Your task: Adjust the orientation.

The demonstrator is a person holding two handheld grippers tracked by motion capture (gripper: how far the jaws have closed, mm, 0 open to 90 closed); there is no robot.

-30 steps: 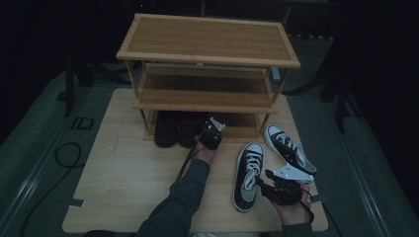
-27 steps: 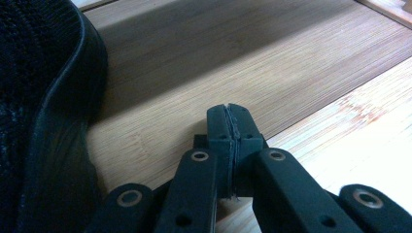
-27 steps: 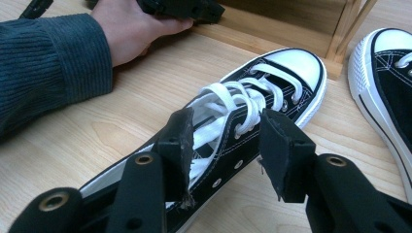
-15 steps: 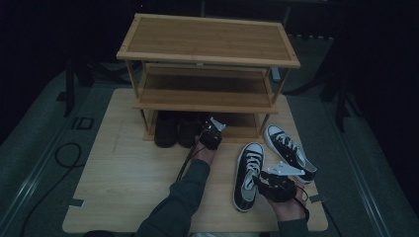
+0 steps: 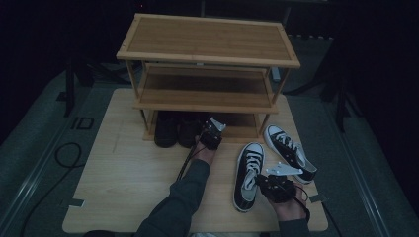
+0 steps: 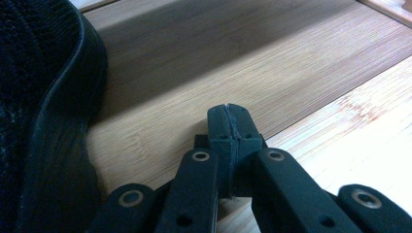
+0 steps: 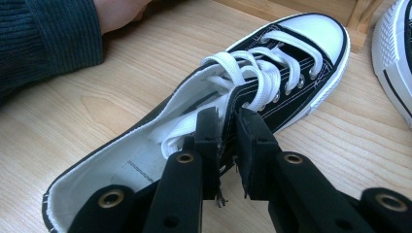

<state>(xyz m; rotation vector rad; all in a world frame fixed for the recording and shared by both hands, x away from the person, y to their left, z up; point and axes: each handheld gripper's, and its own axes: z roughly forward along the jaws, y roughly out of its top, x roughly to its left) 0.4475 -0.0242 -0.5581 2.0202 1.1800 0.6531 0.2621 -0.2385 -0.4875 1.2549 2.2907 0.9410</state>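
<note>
1. The near sneaker (image 5: pixel 248 175) lies on the table (image 5: pixel 123 187) close to its front right corner, sole down, with its long axis running from the front edge back towards the shoe rack (image 5: pixel 207 54). Its white toe cap points at the rack's right leg and its open heel end faces the person.
2. The right gripper (image 5: pixel 276 186) sits just beside the shoe's heel end, on its right flank. In the right gripper view the right gripper (image 7: pixel 228 145) has its jaws straddling the near side wall of the shoe, one inside the opening and one outside. They have just been closing, and the canvas edge looks pinched between them.
3. The second sneaker (image 5: pixel 289 153) lies further right, angled, apart from the first.
4. The left gripper (image 5: pixel 213 134) is at the rack's bottom shelf beside the dark shoes (image 5: pixel 175 131), well off from the sneaker. Its jaws are pressed together on nothing, so the right hand is the nearer one.
5. As I judge it, the lift must carry the shoe forward along its own axis, toe first, into the free right part of the bottom shelf.
</note>
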